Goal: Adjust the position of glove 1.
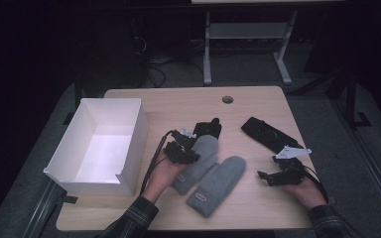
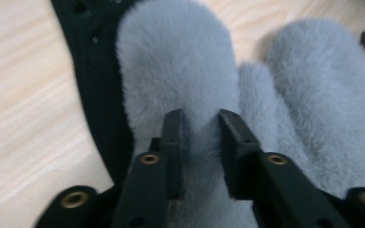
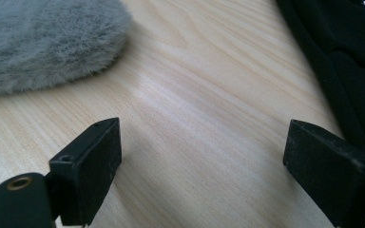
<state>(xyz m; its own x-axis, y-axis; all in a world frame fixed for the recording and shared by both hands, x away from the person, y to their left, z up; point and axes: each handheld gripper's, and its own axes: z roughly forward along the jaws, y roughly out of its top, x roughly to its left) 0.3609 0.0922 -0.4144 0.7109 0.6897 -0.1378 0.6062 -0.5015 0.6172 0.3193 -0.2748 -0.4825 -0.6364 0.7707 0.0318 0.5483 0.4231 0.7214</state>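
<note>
The left gripper (image 2: 199,124) has its fingers parted astride the left grey mitten (image 2: 180,71), perhaps brushing its fur; the mitten runs lengthwise away. The right gripper (image 3: 202,142) gapes empty.

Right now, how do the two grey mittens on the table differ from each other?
The left grey mitten lies partly over a black glove, with the left hand-held gripper straddling its fur, jaws a little apart; the right grey mitten lies on bare wood, untouched. The right one's cuff tag shows, while the person's hand covers the left one's cuff. Both are fluffy, grey and flat, touching side by side.
</note>
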